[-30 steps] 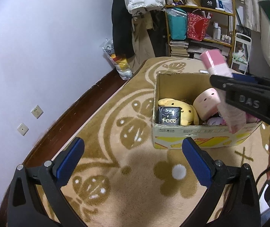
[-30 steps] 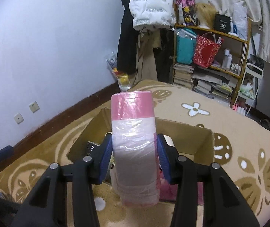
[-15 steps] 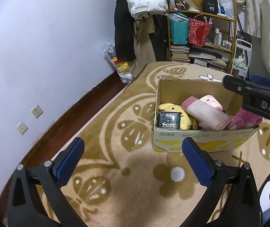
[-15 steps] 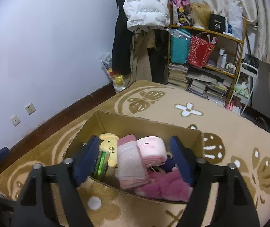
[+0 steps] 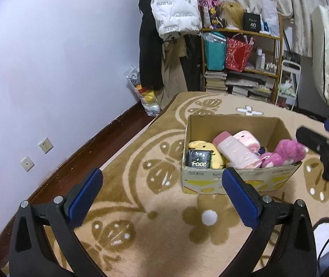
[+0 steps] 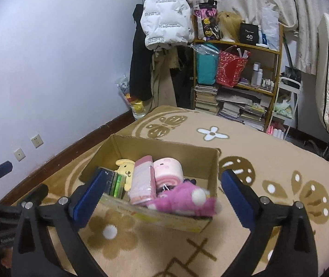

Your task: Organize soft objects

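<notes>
- Right gripper (image 6: 162, 194): jaws have just been opening, now spread wide with nothing between them
- Left gripper (image 5: 162, 195): jaws wide apart, empty, over the rug (image 5: 160, 242)
- Pink roll (image 6: 142, 182): lies inside the cardboard box (image 6: 201, 161), between yellow plush (image 6: 125, 169) and pink plush (image 6: 180, 199)

My left claw (image 5: 162, 192) hangs wide open over the tan flowered carpet (image 5: 141, 226), before the brown cardboard box (image 5: 240, 180) holding a plastic-wrapped pink roll (image 5: 233, 150).

Pink plastic-wrapped roll (image 6: 142, 181) lying tilted in cardboard box (image 6: 213, 180), between yellow plush (image 6: 125, 169) and pink plush (image 6: 183, 198).
</notes>
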A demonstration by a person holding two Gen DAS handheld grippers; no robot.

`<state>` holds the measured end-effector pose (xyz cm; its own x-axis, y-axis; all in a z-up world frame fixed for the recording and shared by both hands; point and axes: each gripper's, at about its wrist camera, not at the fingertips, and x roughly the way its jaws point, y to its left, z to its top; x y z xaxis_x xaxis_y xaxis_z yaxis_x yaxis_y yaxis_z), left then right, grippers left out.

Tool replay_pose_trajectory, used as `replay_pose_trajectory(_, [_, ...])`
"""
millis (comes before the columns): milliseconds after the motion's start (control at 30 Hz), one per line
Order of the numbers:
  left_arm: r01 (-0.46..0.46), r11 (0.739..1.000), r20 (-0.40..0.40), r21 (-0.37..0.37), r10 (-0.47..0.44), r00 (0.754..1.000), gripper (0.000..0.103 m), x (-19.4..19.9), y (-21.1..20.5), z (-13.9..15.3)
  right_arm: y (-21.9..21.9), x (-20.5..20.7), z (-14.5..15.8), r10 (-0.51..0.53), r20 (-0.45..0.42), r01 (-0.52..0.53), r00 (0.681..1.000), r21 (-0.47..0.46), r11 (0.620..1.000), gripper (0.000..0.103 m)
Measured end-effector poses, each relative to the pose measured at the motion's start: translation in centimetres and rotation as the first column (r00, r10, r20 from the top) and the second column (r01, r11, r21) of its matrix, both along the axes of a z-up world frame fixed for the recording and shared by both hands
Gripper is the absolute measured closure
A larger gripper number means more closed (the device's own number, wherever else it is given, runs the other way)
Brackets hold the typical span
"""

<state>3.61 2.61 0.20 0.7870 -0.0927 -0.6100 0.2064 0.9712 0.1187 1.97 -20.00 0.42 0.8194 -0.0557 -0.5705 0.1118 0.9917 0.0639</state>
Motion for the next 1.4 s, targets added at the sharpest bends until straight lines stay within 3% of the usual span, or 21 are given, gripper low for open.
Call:
replay_pose_trajectory(367, [0.039,0.998,0.044,-0.042,-0.037,0.998,0.001,-2.7,-0.2,1.1,-0.2,-4.6,-0.5,-0.002,0.013,0.002,1.000,0.017,1.000,0.000])
replay_pose_trajectory(700, [0.041,0.999,0.054,-0.002,-0.041,0.998,0.001,-3.5,-0.6,0.5,0.8,-7.2,-1.2,-0.007,0.037,0.007,0.999,-0.015,1.000,0.000])
replay_pose_trajectory(1033, [0.034,0.999,0.040,0.004,-0.034,0.999,0.001,-3.0,-0.6,-0.2,-0.1,-8.3,-2.6,-0.046,0.034,0.044,0.998,0.035,0.998,0.000])
replay_pose_trajectory(1400, [0.069,0.996,0.031,0.058,-0.071,0.997,0.001,-2.8,-1.9,-0.9,-1.0,-8.0,-3.6,-0.079,0.009,0.078,0.997,0.080,0.994,0.000])
